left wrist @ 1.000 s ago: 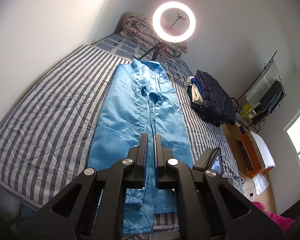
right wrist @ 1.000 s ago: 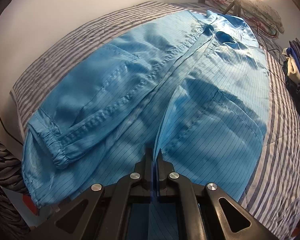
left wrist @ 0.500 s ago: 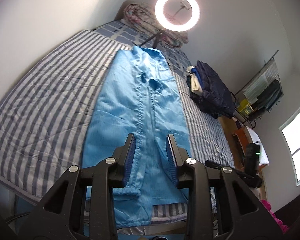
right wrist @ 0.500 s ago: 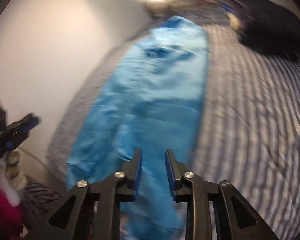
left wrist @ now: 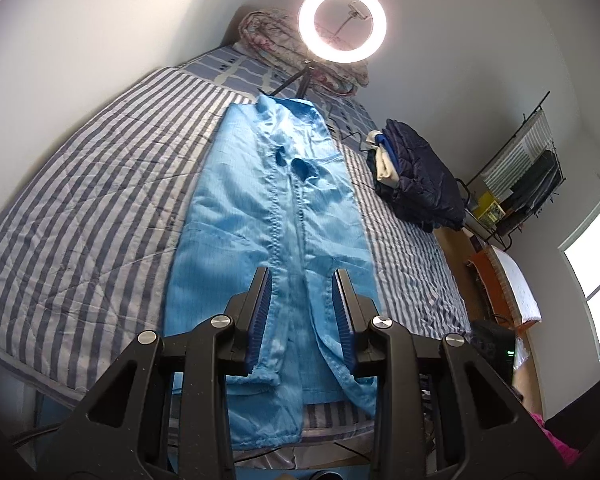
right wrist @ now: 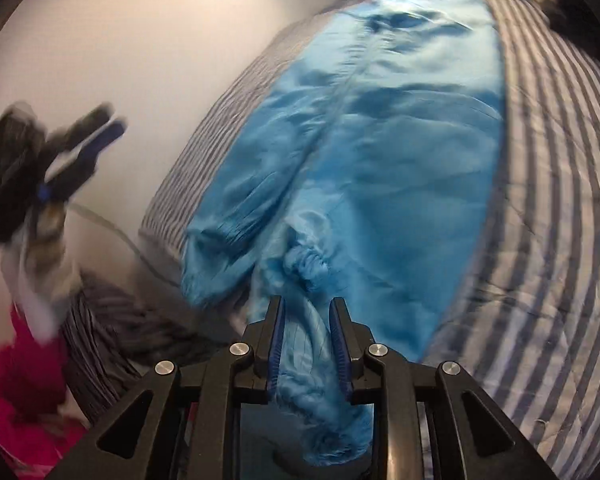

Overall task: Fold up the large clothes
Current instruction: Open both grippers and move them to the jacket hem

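Left wrist view: blue coat (left wrist: 276, 216) lies flat along the striped bed (left wrist: 84, 216), collar at 12 o'clock; left tool (left wrist: 302, 312) hovers spread. Right tool (right wrist: 307, 334) hangs spread over its hem.

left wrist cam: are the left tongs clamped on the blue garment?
No. The left tongs stand apart above the blue garment, which lies flat on the striped bed, with no cloth pinched between the pads.

The blue coat (left wrist: 276, 216) is showing as thin, smooth cloth with a slight sheen and a fine grid weave. The striped bedcover (left wrist: 92, 216) is looking like matt quilted cotton. The left gripper (left wrist: 302, 312) is showing matt black plastic, shiny metal screws and ribbed blue pads (left wrist: 260, 320).
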`<state>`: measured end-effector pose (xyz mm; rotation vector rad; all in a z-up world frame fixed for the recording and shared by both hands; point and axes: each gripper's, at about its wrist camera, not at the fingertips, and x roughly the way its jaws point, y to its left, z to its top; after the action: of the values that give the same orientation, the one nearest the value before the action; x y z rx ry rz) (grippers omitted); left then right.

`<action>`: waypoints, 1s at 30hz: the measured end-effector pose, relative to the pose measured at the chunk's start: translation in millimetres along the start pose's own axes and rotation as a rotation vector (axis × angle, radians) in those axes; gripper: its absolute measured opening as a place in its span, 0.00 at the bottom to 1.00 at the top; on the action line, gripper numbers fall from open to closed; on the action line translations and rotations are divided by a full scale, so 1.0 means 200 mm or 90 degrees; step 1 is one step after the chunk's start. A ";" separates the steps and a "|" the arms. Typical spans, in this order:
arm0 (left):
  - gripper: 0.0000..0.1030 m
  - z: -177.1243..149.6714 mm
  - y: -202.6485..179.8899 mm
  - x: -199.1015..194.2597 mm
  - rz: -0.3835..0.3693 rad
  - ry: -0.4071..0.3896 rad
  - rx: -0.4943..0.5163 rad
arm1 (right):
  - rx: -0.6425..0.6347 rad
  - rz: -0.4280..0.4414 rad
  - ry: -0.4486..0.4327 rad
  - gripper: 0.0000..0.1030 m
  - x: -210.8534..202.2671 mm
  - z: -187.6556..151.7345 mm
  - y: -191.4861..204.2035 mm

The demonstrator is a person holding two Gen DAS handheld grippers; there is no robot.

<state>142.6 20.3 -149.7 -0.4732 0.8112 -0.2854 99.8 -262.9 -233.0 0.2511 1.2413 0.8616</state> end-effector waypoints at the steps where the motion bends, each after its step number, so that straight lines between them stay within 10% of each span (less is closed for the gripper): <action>1: 0.29 0.00 0.01 0.00 0.001 0.002 -0.002 | 0.006 0.016 -0.015 0.24 -0.03 0.01 0.00; 8: 0.29 0.00 0.16 0.06 0.034 0.041 -0.023 | 0.047 -0.051 -0.080 0.26 -0.12 0.05 -0.08; 21: 0.40 -0.08 0.36 0.34 0.094 0.157 -0.050 | -0.078 -0.115 0.039 0.27 0.15 0.00 0.05; 25: 0.40 -0.11 0.46 0.37 0.090 0.168 -0.074 | 0.005 -0.118 -0.045 0.53 -0.07 -0.01 -0.11; 30: 0.40 -0.16 0.62 0.45 0.020 0.212 -0.196 | 0.162 -0.084 -0.079 0.57 -0.15 -0.05 -0.40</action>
<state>186.4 79.6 -288.6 -0.7110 1.1958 -0.2123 124.0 -340.8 -262.9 0.4152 1.2362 0.5666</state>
